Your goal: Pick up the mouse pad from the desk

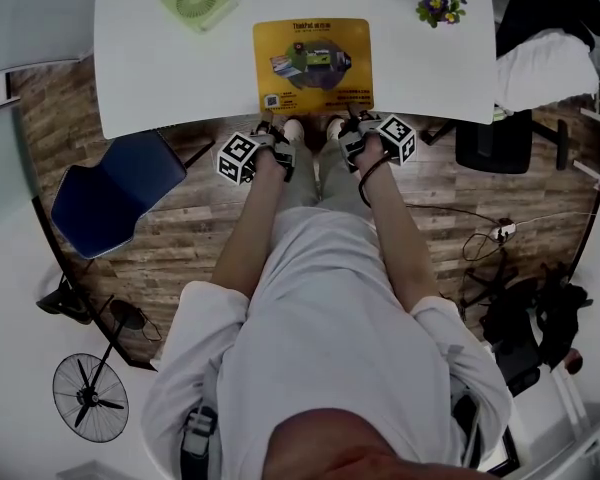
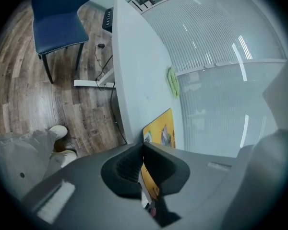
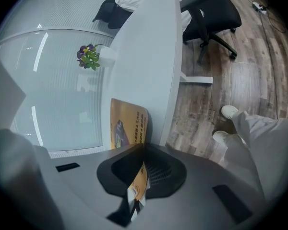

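Left hand-held gripper (image 2: 143, 147): we've got it clamped on the mouse pad's (image 1: 313, 63) near edge.
Right hand-held gripper (image 3: 143, 151): we're pinching that same edge.
Mouse pad: on the white counter (image 1: 160, 78).

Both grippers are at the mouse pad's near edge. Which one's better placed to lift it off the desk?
Neither alone: the left gripper is shut on the mouse pad at its near-left corner, the right gripper at its near-right corner. The grips look equal, so probably lift with both together.
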Tool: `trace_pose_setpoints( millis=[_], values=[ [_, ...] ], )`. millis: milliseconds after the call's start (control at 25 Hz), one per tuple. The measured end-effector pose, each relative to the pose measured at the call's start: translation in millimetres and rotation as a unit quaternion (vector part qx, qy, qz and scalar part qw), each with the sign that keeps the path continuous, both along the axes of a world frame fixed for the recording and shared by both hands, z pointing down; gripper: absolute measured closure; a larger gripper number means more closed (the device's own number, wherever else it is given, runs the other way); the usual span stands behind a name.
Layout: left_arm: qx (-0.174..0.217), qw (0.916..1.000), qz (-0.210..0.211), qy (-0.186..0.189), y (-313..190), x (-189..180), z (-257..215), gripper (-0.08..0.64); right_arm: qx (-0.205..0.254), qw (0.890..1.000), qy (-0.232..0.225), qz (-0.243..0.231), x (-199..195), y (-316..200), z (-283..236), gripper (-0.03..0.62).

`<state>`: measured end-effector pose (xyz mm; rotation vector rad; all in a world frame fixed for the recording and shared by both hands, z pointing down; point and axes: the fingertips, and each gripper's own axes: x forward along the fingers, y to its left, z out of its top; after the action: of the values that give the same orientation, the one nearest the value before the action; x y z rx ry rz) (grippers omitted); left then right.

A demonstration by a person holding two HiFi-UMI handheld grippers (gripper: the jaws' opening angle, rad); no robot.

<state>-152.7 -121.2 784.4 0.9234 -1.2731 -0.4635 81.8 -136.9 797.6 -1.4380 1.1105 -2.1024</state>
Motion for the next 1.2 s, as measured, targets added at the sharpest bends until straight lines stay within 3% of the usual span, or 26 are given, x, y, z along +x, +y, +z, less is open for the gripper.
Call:
trace_pose_setpoints(
  millis=[240, 720, 1080, 1200],
  values=[
    [0.013, 0.9999, 0.003, -0.003, -4, -1, -2, 0.558, 0.011, 1.000, 0.010, -0.017, -2, -2, -1, 0.581],
    [0.060, 0.9968, 0.034, -0.040, -23, 0, -31, 0.558, 0.081, 0.996, 0.026, -0.036, -3, -13, -32, 0.581],
    [0.126, 0.9847, 0.068, -0.099, -46, -7, -74, 0.558, 0.175, 0.983, 0.033, -0.047, -7, -38, -88, 0.582],
    [0.156, 0.9761, 0.085, -0.125, -55, -7, -95, 0.558, 0.195, 0.979, 0.029, -0.044, -8, -46, -107, 0.583]
  ],
)
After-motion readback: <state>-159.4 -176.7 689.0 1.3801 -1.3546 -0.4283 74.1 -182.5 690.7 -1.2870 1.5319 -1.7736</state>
